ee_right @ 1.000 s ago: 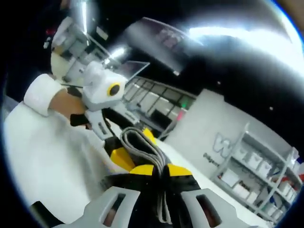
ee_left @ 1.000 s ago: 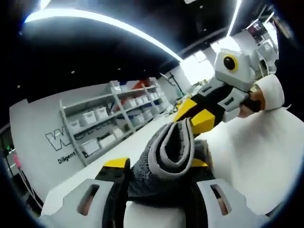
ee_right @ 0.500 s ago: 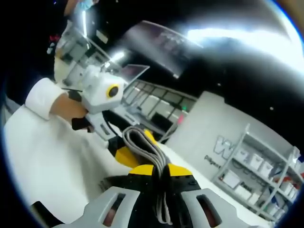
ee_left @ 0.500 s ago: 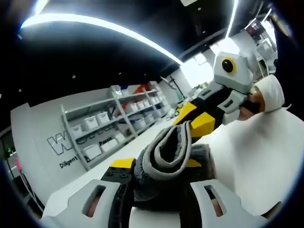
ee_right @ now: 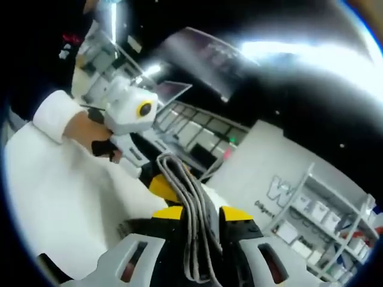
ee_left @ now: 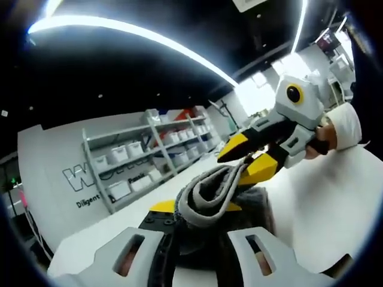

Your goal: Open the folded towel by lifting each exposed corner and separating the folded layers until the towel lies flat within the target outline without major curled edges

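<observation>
Tongs on both sides are pinching the grey towel [ee_left: 209,191] — the left gripper [ee_left: 194,218] at the bottom middle of its view squeezes a thick rolled bunch, and the right gripper [ee_right: 197,218] clamps thin stacked layers low in its own view. The towel is up in the air between them, above the white table [ee_left: 323,209]. To do this well, I think the hands should pull apart slowly and evenly — so the layers open without slipping.

Grey towel [ee_left: 210,192], yellow-tipped black left tongs [ee_left: 194,210].

Grey shelving [ee_left: 143,158] with bins — bright ceiling strip-light [ee_left: 137,30].
</observation>
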Demonstrator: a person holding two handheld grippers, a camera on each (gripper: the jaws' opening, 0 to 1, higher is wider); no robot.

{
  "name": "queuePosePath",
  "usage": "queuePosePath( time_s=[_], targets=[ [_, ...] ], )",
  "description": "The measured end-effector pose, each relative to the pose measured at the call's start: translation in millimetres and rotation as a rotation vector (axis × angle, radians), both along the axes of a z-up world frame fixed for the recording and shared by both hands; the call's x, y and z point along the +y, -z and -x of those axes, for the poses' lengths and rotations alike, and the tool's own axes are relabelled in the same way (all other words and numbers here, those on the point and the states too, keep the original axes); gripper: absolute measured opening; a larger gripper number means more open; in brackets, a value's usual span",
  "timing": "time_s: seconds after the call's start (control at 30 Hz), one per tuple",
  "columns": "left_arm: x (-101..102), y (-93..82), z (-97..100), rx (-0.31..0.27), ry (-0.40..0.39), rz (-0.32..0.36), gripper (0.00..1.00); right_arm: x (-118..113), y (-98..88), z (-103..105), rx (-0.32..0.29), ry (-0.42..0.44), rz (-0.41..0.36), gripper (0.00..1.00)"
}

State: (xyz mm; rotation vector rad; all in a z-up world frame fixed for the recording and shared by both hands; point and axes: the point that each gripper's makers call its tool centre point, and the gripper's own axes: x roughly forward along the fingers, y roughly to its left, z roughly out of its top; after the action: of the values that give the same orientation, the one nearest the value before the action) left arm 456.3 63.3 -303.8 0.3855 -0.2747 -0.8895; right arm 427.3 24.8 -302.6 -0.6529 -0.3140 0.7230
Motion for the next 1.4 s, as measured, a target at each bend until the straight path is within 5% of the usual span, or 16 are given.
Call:
queuePosePath(
  time_s=[0.47, 0.83, 1.23, 1.4],
  targets=[
    [4, -11.7, 4.0, 0.029, 0.012, 0.092, 0.12, 0, 11.4, -7, 0.027, 0.017, 0.034, 0.41],
    [13, -23.8, 7.3, 0.067, 0.039, 0.200, 0.11, -9, 21.2, -25, 0.049, 0.078, 0.055, 0.77],
    [18, -36.2, 15.2, 0.107, 0.097, 0.308, 0.11, -21, 25.8, -42, 0.088, 0.110, 0.014, 0.80],
    [21, -40.5, 18.0, 0.136, 0.132, 0.362, 0.11, -22, 18.8, -41, 0.066, 0.090, -0.023, 0.70]
  ],
)
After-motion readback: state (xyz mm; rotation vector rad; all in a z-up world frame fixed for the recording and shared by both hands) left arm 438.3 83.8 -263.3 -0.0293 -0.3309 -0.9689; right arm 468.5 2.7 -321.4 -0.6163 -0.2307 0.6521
